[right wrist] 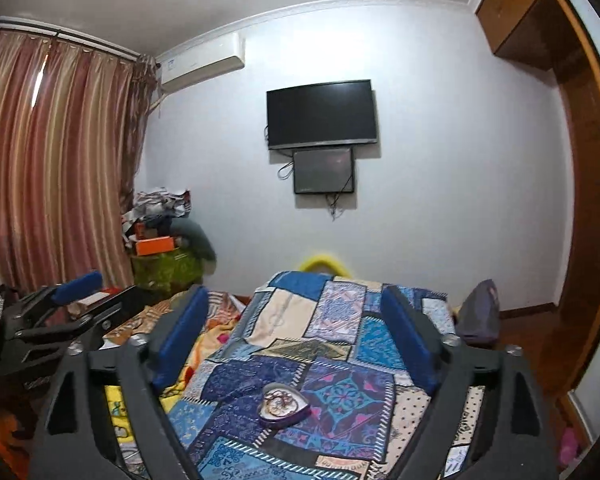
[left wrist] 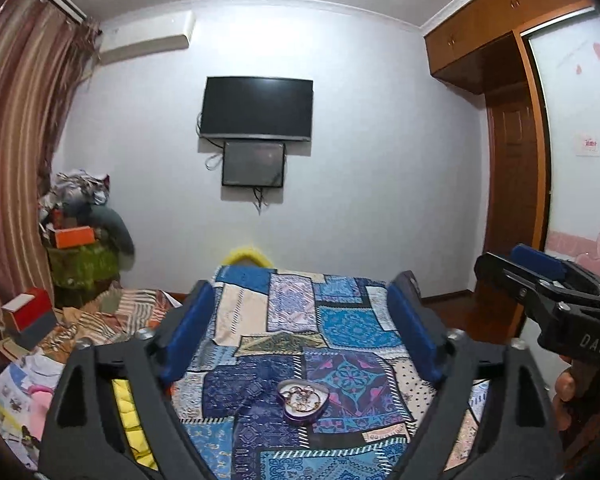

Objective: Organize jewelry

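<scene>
Most of both views is filled by a bed spread with a blue patchwork quilt (left wrist: 300,344). Beyond the quilt's far edge, a dark television (left wrist: 257,108) is mounted on the wall. Above the quilt, the left gripper (left wrist: 300,328) and right gripper (right wrist: 296,328) are held with fingers spread wide, nothing between them. Near the quilt's middle a heart-shaped tin (left wrist: 303,400) is set, with tangled jewelry (left wrist: 302,393) seen inside it
</scene>
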`<state>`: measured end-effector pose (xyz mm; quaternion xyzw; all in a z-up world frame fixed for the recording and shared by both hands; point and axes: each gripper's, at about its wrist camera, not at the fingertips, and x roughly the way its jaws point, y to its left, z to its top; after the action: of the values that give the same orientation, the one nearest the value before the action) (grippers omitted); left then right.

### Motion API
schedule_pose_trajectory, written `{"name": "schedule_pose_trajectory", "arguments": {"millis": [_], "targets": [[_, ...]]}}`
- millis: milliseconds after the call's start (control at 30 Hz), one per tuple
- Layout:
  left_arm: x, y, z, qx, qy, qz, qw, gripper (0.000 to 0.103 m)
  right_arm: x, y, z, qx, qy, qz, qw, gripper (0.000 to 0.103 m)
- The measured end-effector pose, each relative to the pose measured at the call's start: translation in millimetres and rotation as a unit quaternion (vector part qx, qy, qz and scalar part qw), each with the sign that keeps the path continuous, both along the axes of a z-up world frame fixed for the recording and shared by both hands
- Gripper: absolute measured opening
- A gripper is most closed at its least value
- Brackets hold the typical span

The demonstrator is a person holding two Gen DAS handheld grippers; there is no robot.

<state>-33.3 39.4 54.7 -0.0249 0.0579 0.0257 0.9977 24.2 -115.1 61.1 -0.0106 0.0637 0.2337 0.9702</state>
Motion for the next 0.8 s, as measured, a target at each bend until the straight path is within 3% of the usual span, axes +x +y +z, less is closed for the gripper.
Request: {"name": "schedule_pose_trajectory", "arguments": {"millis": [167,800], "targets": [[-4,-1,-4,-0.009,0.004,0.005,0.9999,0.095,-6,0,-1,-0.005,-0.008,-0.019,1.0,0.103],[-6,-4,-10,-0.004,0.011,0.011,0.9999,0.095,-15,-9,-10,-0.01,0.013,-0.017,1.0,0.103]]}}
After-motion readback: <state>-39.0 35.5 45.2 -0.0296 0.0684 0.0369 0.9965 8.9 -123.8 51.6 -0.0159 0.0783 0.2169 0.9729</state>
